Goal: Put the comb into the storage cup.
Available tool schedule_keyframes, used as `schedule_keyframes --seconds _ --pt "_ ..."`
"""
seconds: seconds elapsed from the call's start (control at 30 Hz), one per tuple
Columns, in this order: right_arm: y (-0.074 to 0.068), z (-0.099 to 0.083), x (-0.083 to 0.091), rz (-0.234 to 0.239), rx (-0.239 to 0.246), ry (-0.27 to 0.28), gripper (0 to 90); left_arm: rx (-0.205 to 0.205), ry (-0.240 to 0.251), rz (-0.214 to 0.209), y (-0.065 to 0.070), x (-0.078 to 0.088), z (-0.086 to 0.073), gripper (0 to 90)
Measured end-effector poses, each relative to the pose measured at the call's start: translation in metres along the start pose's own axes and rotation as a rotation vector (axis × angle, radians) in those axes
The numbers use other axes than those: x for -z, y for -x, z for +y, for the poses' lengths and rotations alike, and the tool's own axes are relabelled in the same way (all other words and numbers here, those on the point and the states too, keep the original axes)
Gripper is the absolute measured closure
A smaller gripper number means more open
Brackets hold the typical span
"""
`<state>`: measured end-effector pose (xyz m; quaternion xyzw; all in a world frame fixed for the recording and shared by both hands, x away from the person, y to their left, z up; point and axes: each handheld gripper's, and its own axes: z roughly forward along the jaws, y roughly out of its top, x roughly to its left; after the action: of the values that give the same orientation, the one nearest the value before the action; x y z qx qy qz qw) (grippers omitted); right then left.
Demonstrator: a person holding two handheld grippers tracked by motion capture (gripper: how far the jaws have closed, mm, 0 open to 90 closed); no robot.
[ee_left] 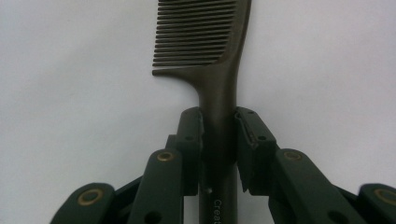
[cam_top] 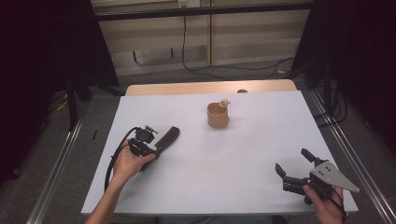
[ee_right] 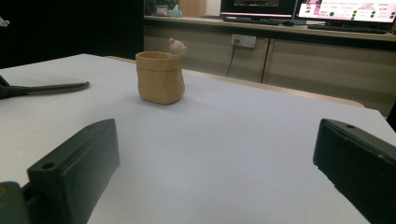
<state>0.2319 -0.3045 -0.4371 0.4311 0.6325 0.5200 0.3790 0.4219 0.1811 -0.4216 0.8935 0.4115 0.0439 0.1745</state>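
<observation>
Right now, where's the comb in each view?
High view: comb left of centre, handle in the left gripper.
Left gripper view: centre, teeth at top, jaws closed on its handle.
Right gripper view: far left edge, lying flat.
Shared landmark: tan cup, seen in the high and right gripper views.

On the table [cam_top: 261,196], the cup [cam_top: 218,115] stands at about 12 o'clock from the centre, toward the far edge. A small figure [cam_top: 225,101] sits on the cup's rim at its 1 o'clock side. The comb [cam_top: 167,139] lies flat at 9 o'clock from the centre, well apart from the cup, teeth end pointing toward 1 o'clock. The left gripper [cam_top: 156,150] lies at the comb's near end, one jaw on each side of the handle. The right gripper [cam_top: 294,164] sits at 4 o'clock, near the front right corner, well apart from cup and comb.
</observation>
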Motion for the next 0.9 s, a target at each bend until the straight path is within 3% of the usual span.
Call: schedule_keyframes --seconds 0.27,0.47,0.63,0.9 --pt "0.000 0.000 0.000 -0.004 -0.002 0.001 0.0 0.005 0.013 -0.007 -0.002 0.001 -0.001 72.8" --pt "0.000 0.000 0.000 -0.004 -0.001 0.001 0.0 0.050 0.030 -0.022 -0.003 0.002 -0.003 72.8" --pt "0.000 0.000 0.000 -0.005 -0.001 0.002 0.0 0.068 0.070 -0.043 -0.004 0.008 -0.005 72.8" --pt "0.000 0.000 0.000 -0.005 -0.003 0.004 0.0 0.053 0.162 -0.075 -0.003 0.019 -0.007 72.7"
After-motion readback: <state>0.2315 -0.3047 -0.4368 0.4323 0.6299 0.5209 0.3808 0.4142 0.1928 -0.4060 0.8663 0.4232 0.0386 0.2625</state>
